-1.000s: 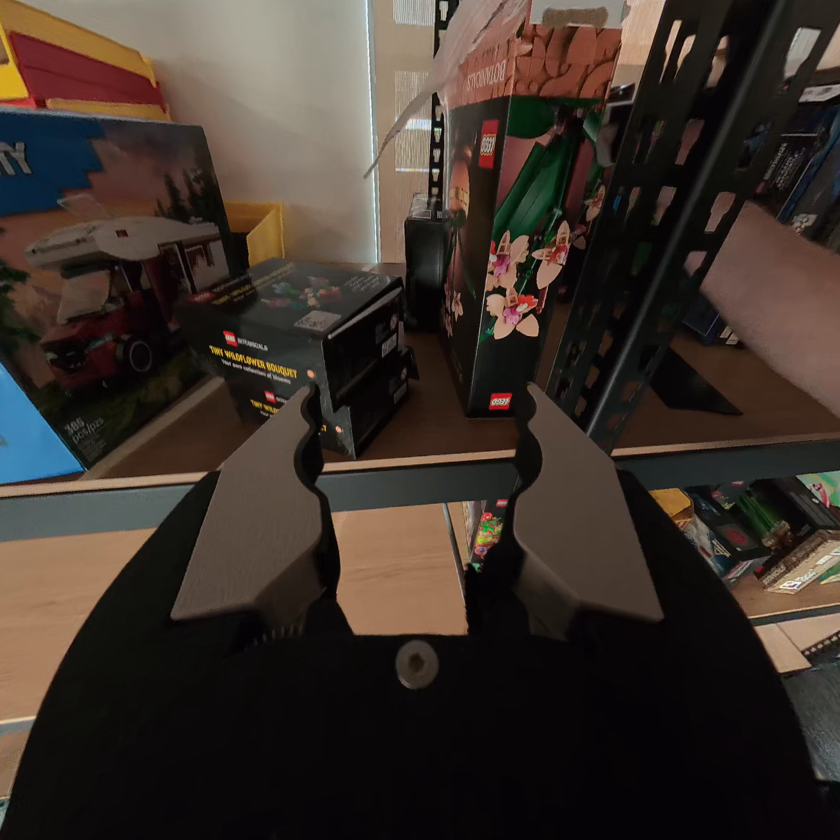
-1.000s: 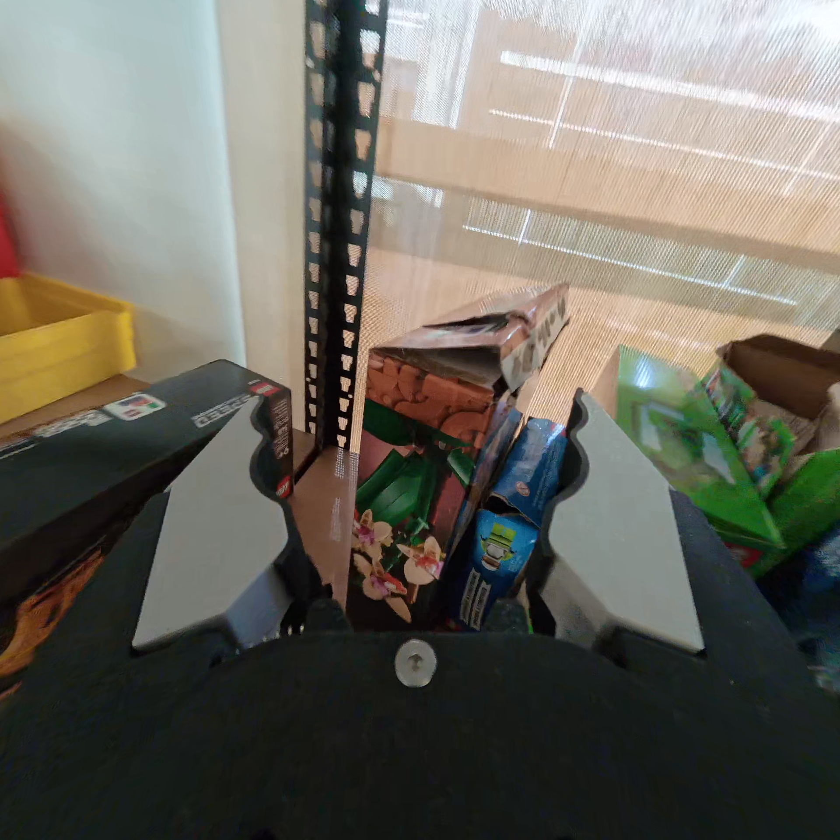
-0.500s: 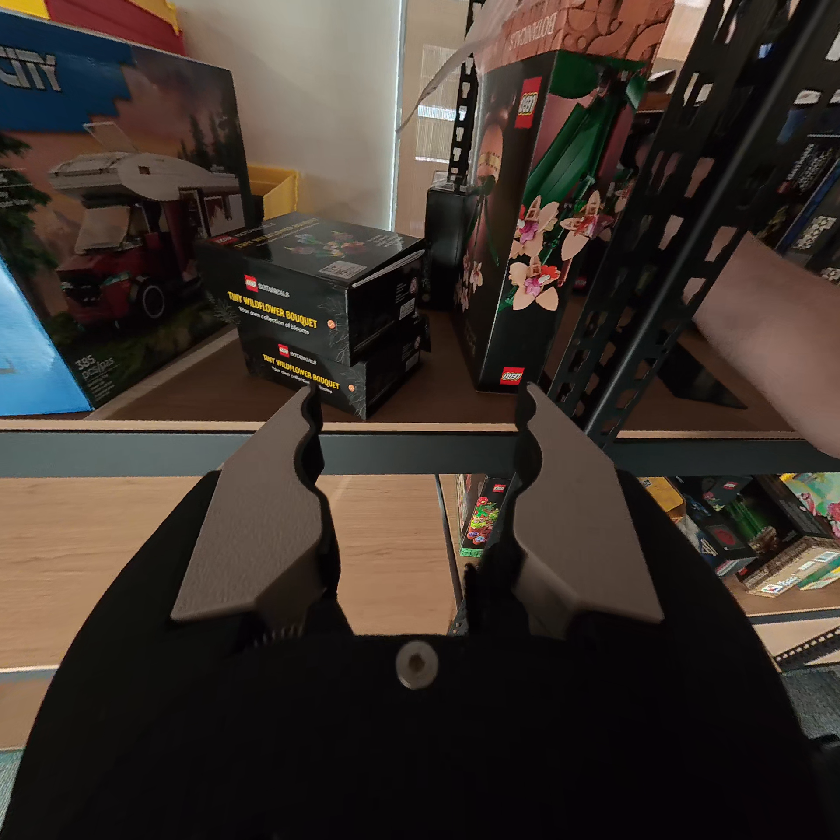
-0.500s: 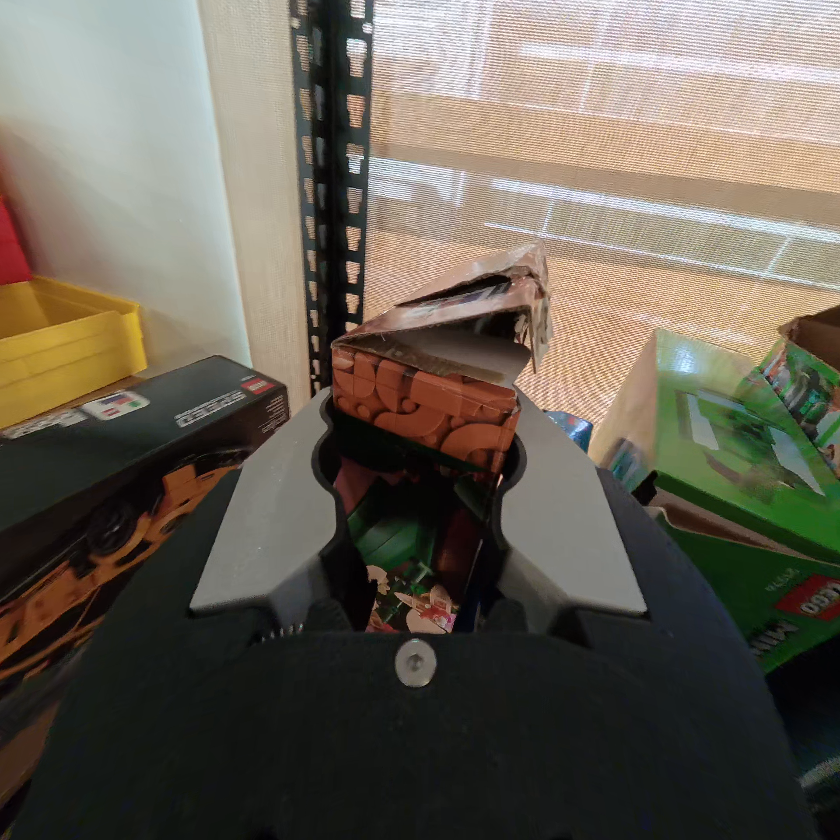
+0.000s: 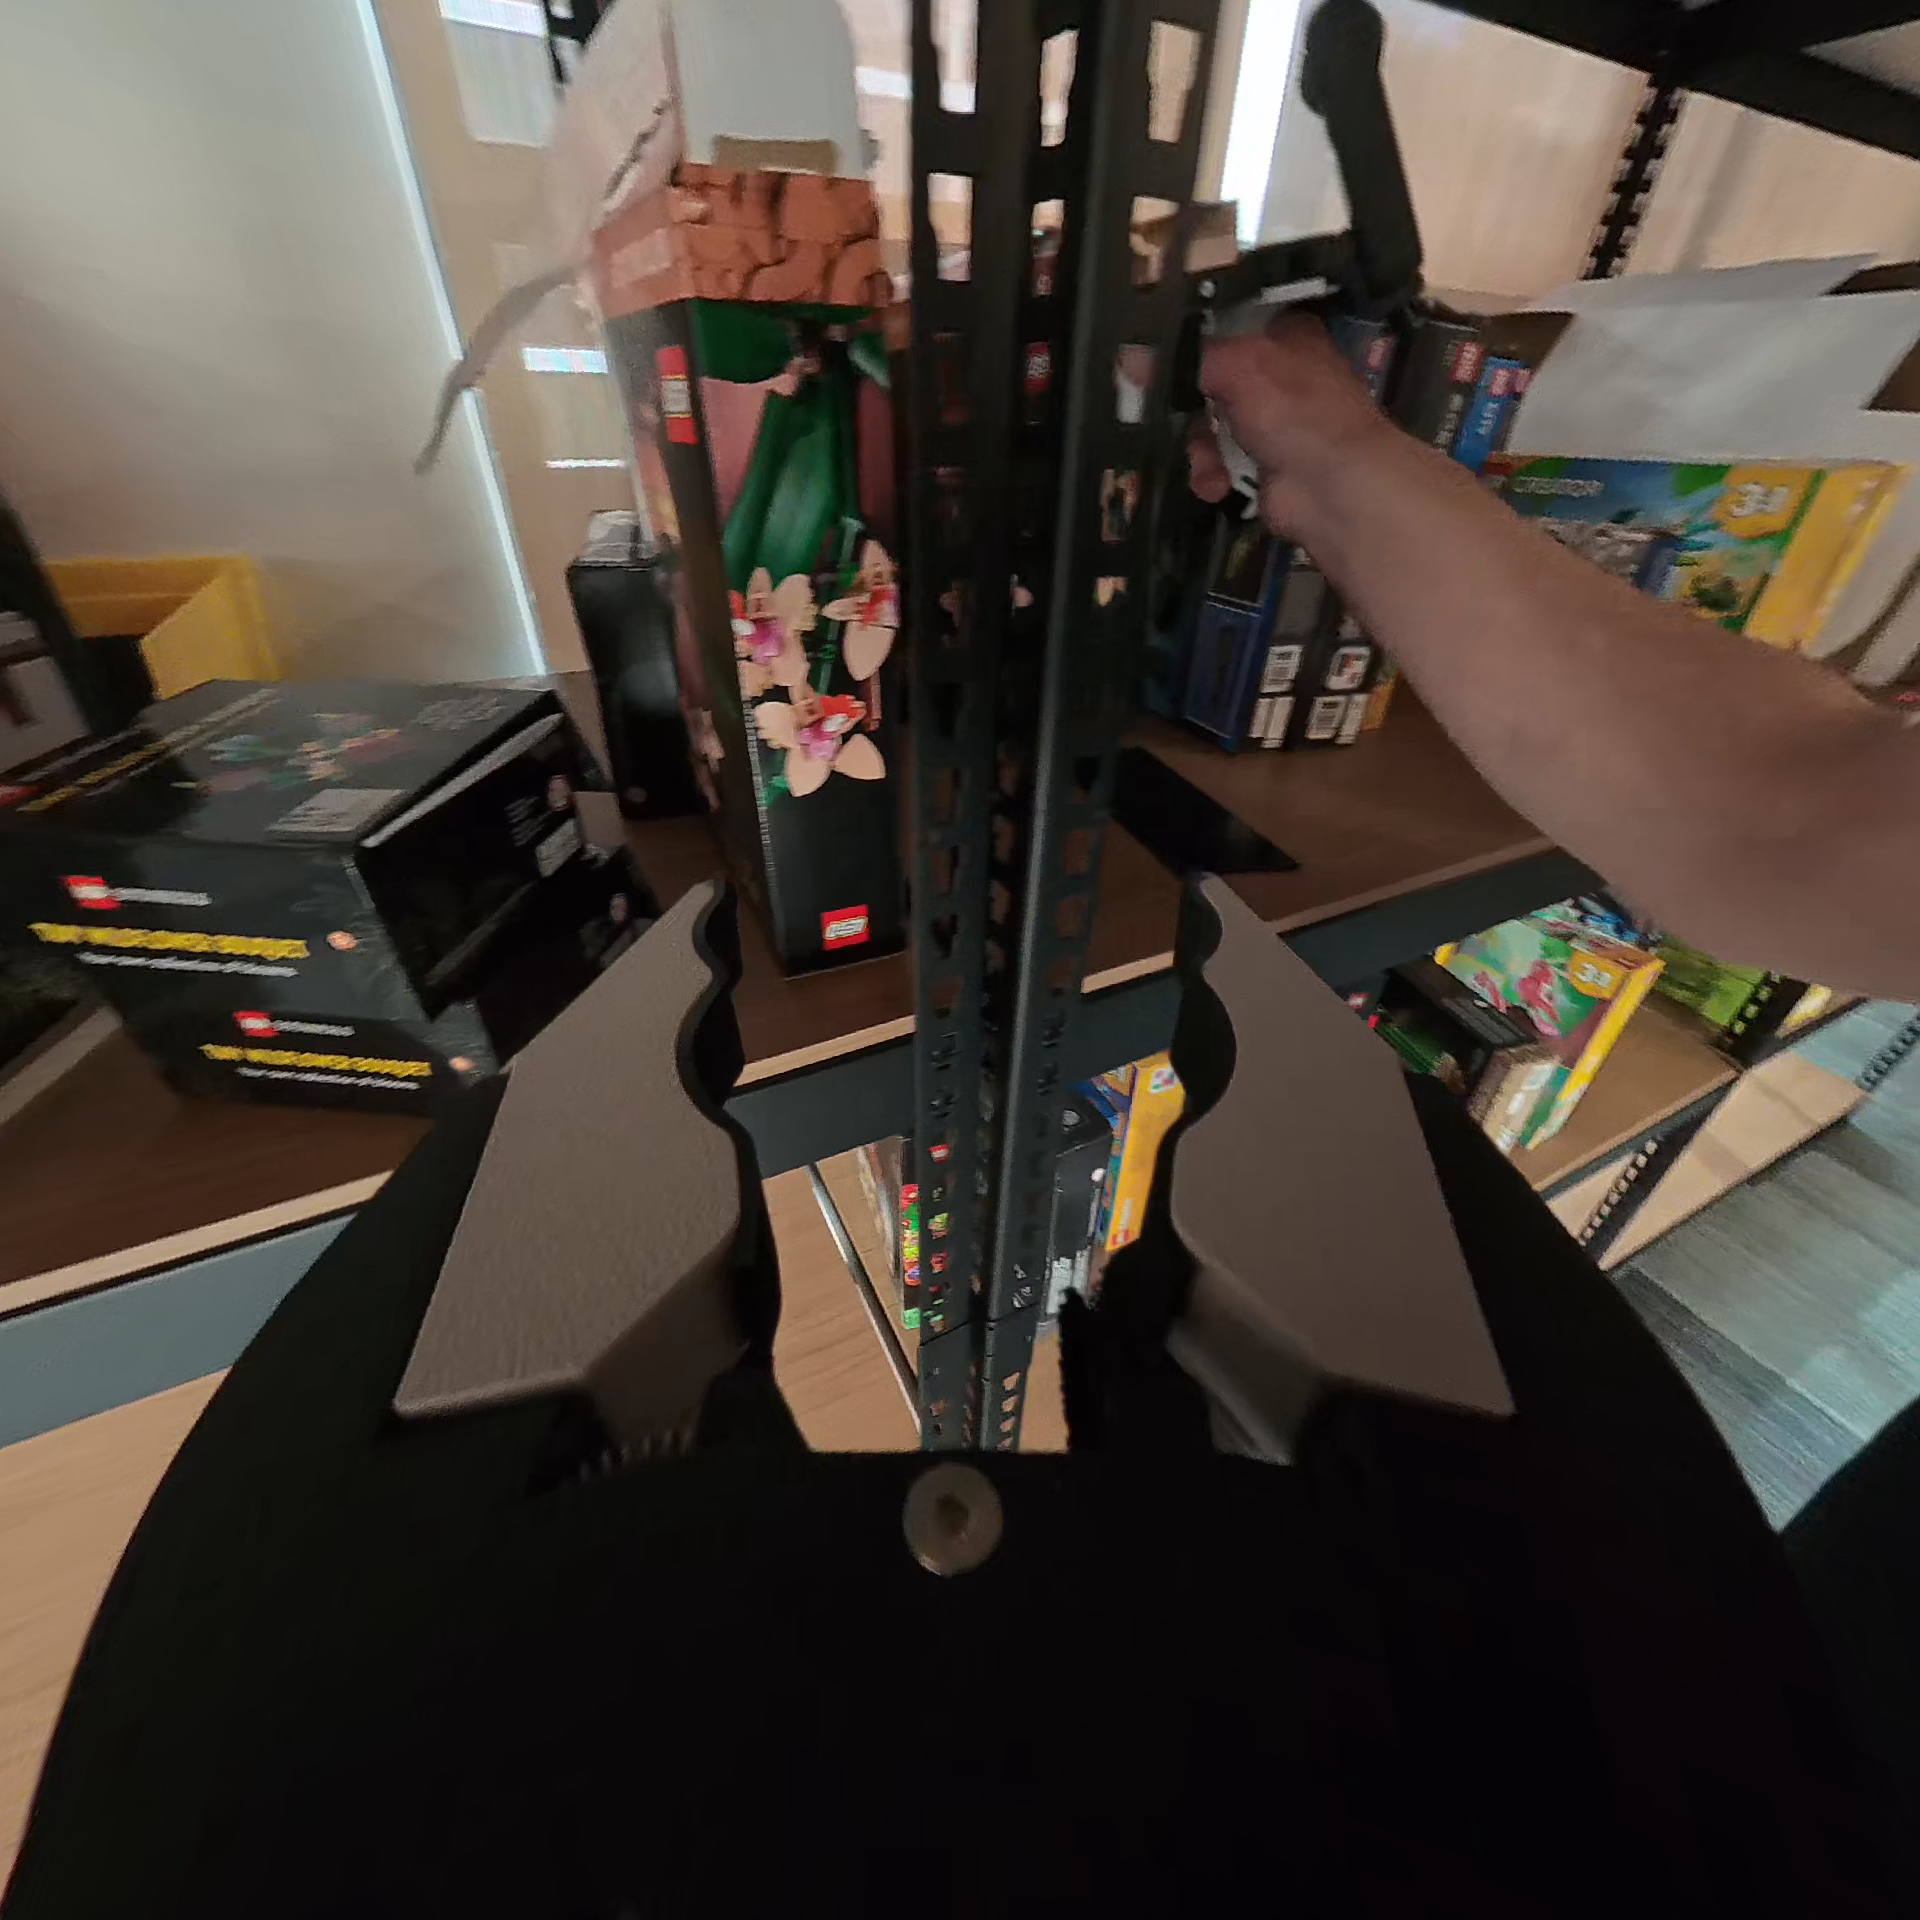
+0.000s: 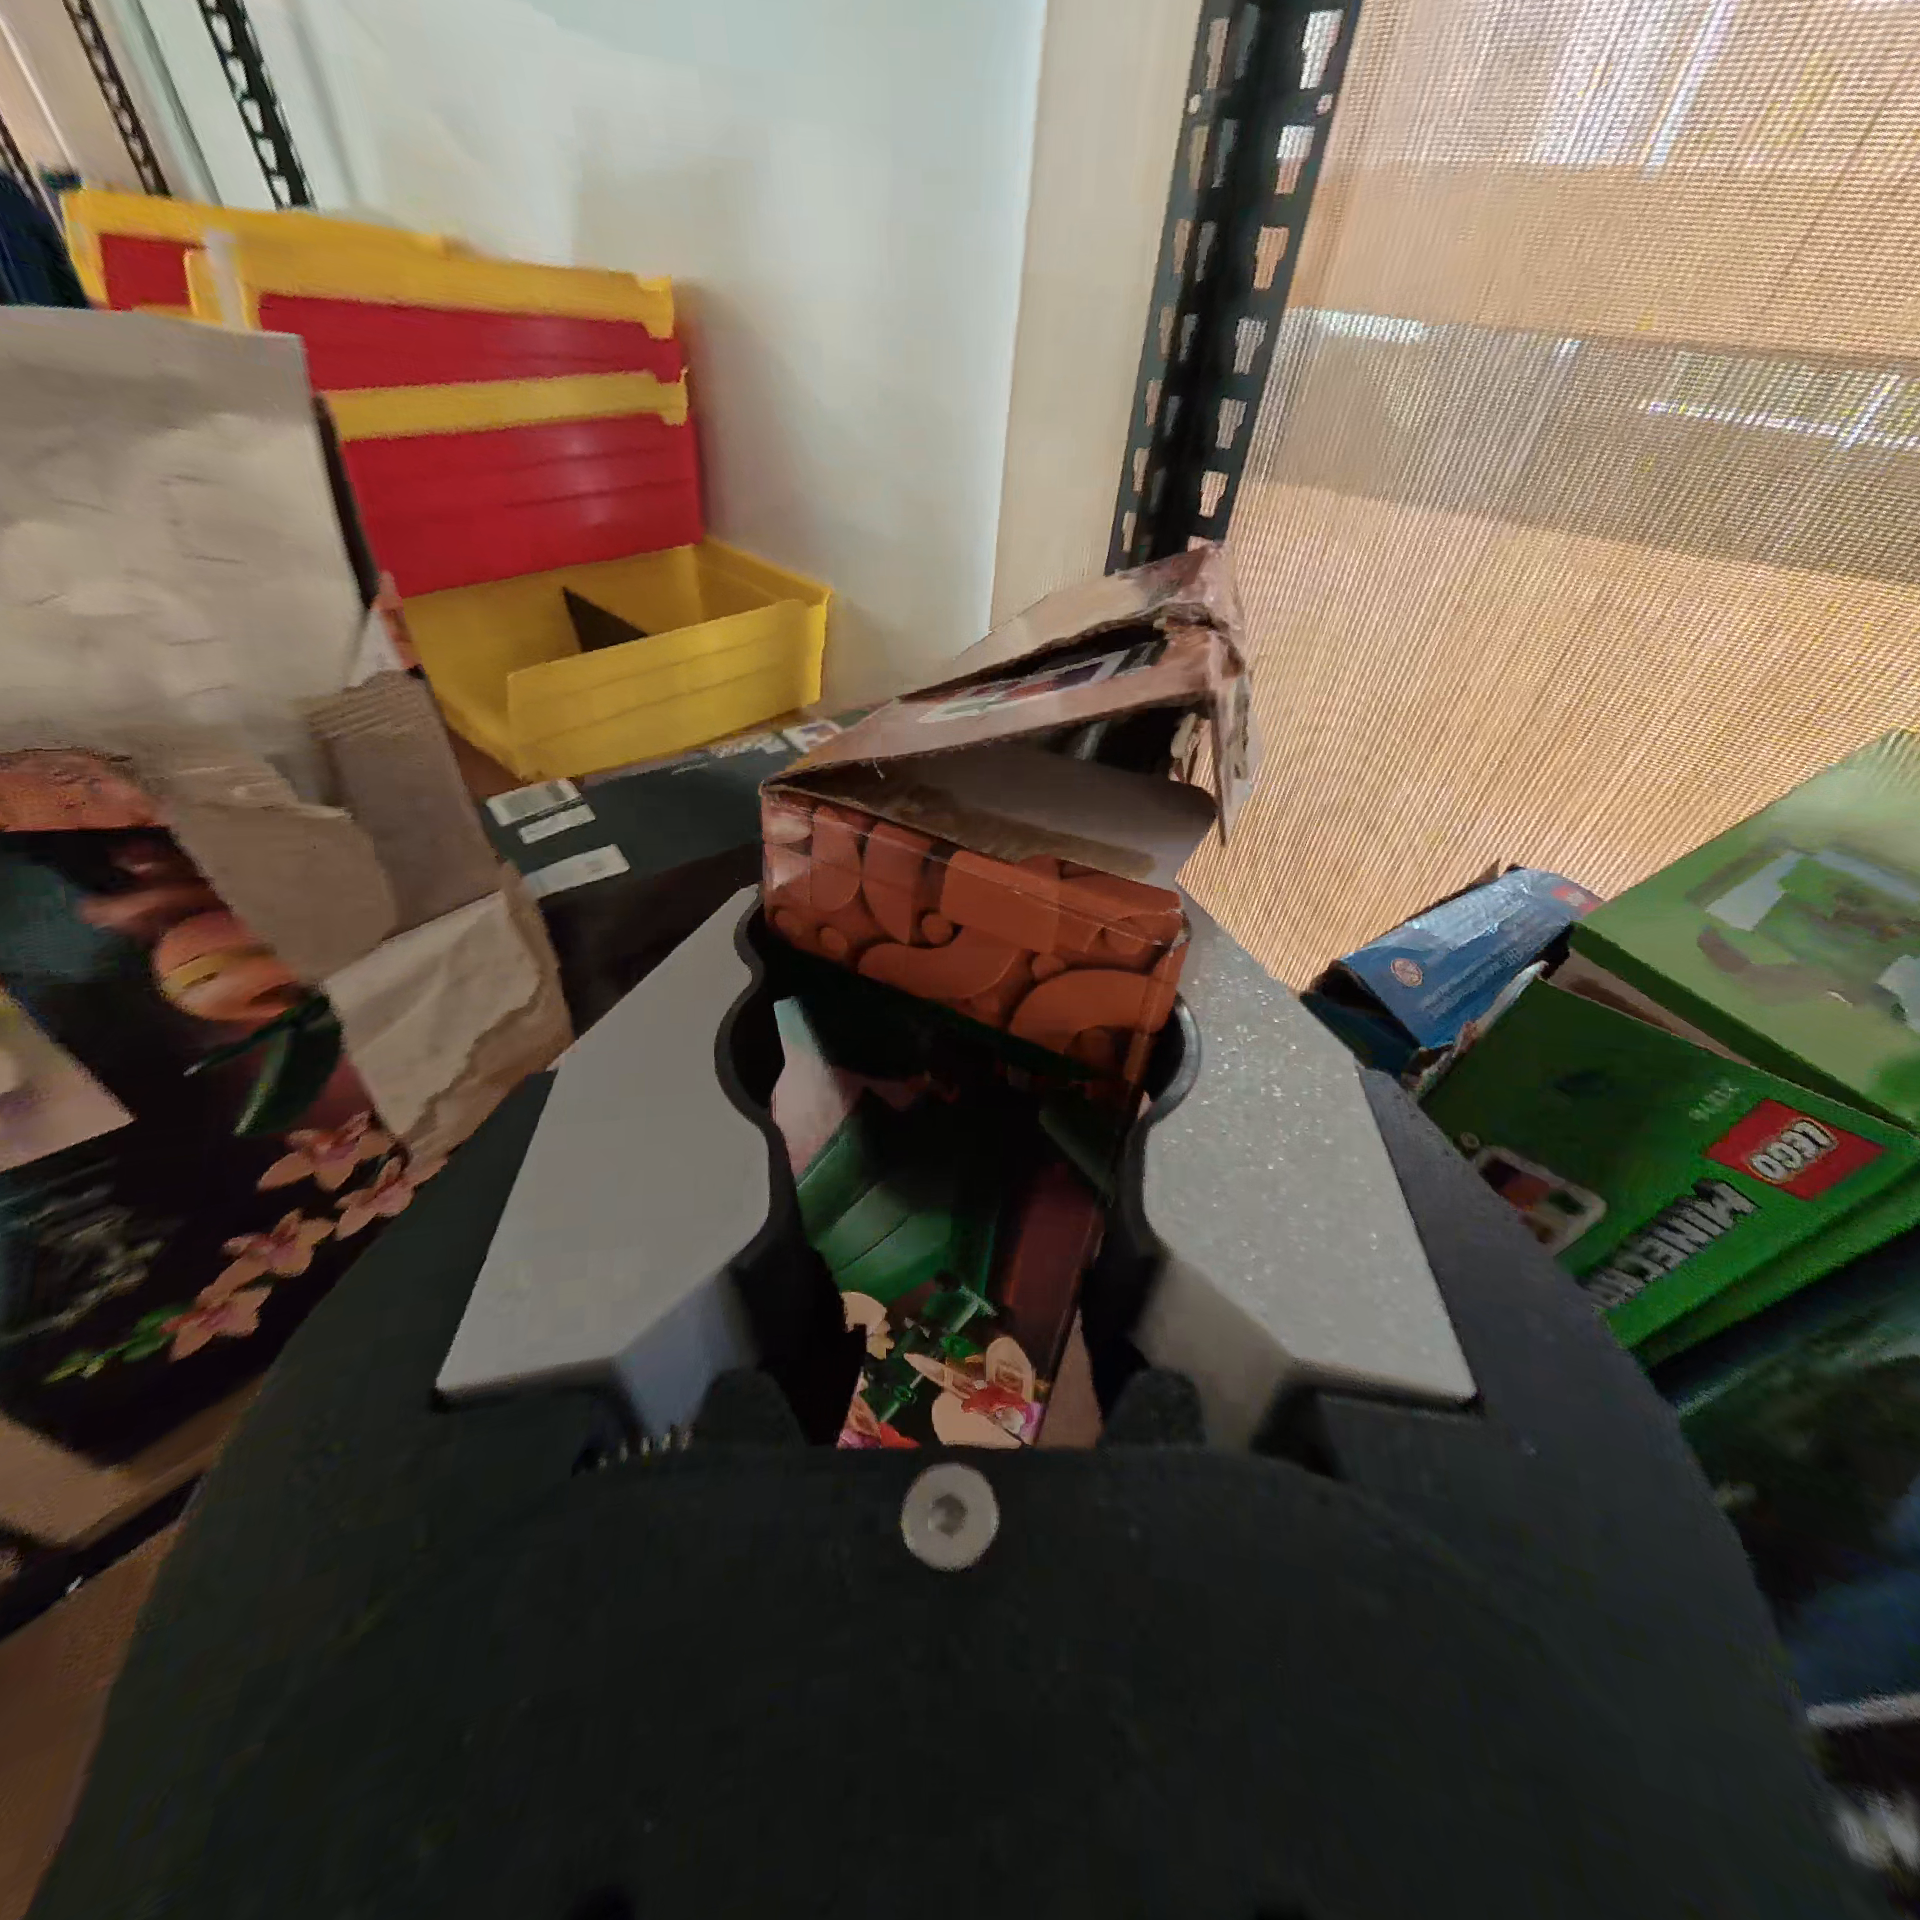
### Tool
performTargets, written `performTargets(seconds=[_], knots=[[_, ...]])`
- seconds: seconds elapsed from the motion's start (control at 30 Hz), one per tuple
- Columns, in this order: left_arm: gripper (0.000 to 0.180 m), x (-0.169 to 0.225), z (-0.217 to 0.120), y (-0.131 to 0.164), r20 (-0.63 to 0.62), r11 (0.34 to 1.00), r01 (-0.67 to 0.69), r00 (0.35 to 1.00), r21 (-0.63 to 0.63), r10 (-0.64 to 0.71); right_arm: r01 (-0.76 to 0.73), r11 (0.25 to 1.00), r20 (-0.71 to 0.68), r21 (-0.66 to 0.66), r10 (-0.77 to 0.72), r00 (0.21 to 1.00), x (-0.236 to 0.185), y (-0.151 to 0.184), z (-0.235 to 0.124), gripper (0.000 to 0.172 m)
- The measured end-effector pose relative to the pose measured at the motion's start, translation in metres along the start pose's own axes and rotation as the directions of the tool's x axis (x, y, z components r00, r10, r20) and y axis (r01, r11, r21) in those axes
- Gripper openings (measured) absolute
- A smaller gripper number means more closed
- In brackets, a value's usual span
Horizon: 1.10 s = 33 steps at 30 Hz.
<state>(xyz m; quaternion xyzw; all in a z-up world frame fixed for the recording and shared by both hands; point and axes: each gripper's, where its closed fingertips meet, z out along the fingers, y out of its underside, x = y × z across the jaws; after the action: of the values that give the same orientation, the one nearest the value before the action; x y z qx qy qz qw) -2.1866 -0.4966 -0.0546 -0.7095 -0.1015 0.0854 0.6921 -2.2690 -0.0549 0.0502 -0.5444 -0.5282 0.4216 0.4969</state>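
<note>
My right gripper (image 6: 966, 987) is shut on a tall orchid-picture box (image 6: 966, 914) just below its terracotta-coloured top, whose flap is torn open. Both pads press its sides. A second orchid box (image 6: 208, 1143) with a torn cardboard top stands to its left. In the left wrist view that second box (image 5: 790, 623) stands upright on the wooden shelf (image 5: 1351, 810). My left gripper (image 5: 956, 904) is open and empty in front of the shelf edge. A black perforated shelf post (image 5: 987, 623) stands in line between its fingers, untouched. The person's arm (image 5: 1558, 675) reaches into the shelf behind the post.
Two stacked black flower boxes (image 5: 312, 883) lie left on the shelf. Yellow bin (image 6: 644, 665) and red-yellow stack (image 6: 499, 416) stand at the back wall. Green boxes (image 6: 1714, 1091) and a blue box (image 6: 1455, 956) lie right. More boxes fill the lower shelf (image 5: 1538, 1018).
My right gripper shut on the orchid box, lifted it from beside the blue box and carried it left. My left gripper stayed open and swung right, bringing the post between its fingers.
</note>
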Motion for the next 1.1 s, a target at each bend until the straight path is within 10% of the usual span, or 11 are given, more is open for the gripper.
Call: performTargets(seconds=[0.53,0.83,1.1], knots=[[0.082,0.203,0.074,-0.045,-0.41,0.983,-0.136,0.895,0.124,0.176,0.124,0.99,0.229,-0.066,-0.106,0.968,-0.03,0.006,-0.105,0.066],[0.106,0.243,0.223,-0.147,-0.164,0.833,-0.507,0.823,0.221,0.544,0.162,0.981,0.39,0.102,-0.19,0.901,-0.029,0.025,-0.164,0.066],[0.108,0.205,0.312,-0.121,-0.033,0.891,-0.45,0.891,0.064,0.452,0.07,0.969,0.54,0.235,-0.19,0.82,-0.003,0.039,-0.236,0.065]])
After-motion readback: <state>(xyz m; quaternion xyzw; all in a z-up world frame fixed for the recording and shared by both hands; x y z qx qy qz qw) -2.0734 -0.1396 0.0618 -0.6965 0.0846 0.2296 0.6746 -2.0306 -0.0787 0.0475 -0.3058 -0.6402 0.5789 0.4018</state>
